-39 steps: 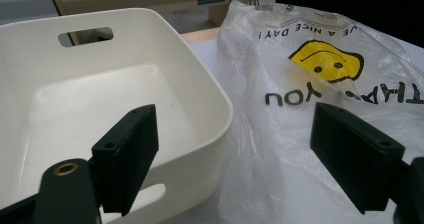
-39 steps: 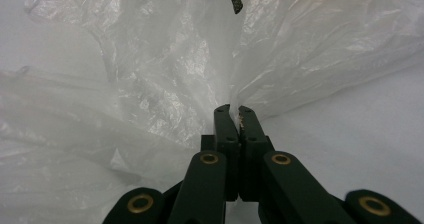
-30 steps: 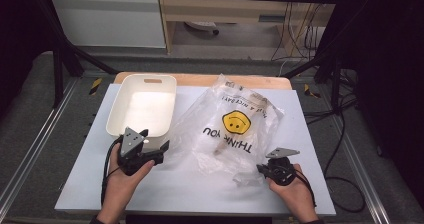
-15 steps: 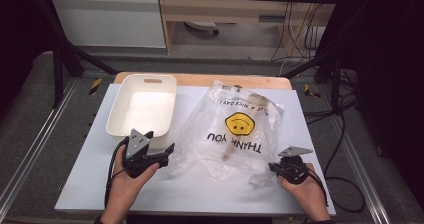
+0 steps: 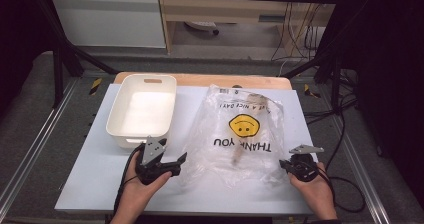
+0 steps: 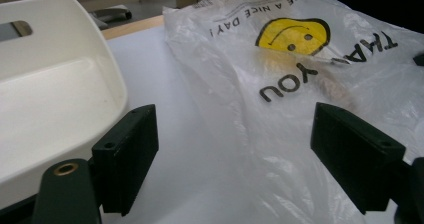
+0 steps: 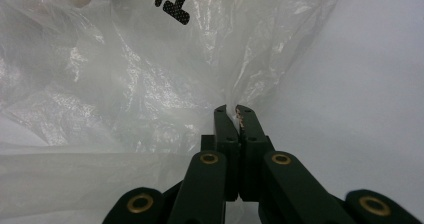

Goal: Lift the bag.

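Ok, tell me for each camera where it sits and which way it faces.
High view: above the table's near edge, looking forward and down; both hands show, left gripper, right gripper.
Left gripper view: rides that gripper, facing its open jaws, the plastic bag and the white tray.
Right gripper view: rides the right gripper, shut on the bag's edge.
All three share the bag.

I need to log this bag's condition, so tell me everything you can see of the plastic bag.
The plastic bag is thin, clear and crinkled, printed with a yellow smiley and black "THANK YOU" lettering. It lies flat on the white table, right of the white bin, with something brownish inside. The right gripper is shut on its near right edge; the left gripper stands open at its left side.
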Demonstrator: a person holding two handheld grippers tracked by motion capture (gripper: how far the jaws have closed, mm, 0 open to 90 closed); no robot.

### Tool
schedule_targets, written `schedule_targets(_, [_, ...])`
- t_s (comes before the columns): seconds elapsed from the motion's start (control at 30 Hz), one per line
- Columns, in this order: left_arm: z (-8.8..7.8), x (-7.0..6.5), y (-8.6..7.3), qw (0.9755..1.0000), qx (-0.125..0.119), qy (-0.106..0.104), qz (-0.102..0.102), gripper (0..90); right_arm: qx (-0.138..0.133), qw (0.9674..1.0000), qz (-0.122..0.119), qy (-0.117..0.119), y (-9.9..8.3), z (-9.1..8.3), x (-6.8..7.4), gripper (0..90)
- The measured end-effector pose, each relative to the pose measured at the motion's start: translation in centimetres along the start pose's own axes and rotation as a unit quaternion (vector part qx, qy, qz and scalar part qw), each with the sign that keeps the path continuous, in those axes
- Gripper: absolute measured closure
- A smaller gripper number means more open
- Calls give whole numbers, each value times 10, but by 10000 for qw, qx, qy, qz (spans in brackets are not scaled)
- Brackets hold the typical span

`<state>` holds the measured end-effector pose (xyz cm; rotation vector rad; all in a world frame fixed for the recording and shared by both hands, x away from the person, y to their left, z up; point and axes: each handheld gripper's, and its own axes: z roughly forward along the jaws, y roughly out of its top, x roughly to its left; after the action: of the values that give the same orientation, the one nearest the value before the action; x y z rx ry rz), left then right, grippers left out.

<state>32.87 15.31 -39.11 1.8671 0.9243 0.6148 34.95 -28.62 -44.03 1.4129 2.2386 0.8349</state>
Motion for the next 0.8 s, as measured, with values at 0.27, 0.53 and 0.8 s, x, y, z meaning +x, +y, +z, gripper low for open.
schedule_targets(0.27, [24, -15, -11, 9988, 438, -210, 64, 173, 35, 10000, -21, -42, 0, 1, 0, 900])
schedule_targets(0.53, [49, -13, -19, 9969, 765, -152, -64, 169, 58, 10000, -61, -42, -1, 2, 0, 900])
schedule_targets(0.8, [68, -8, -32, 9920, 1209, -306, -175, 214, 67, 9999, -72, -37, -1, 2, 1, 900])
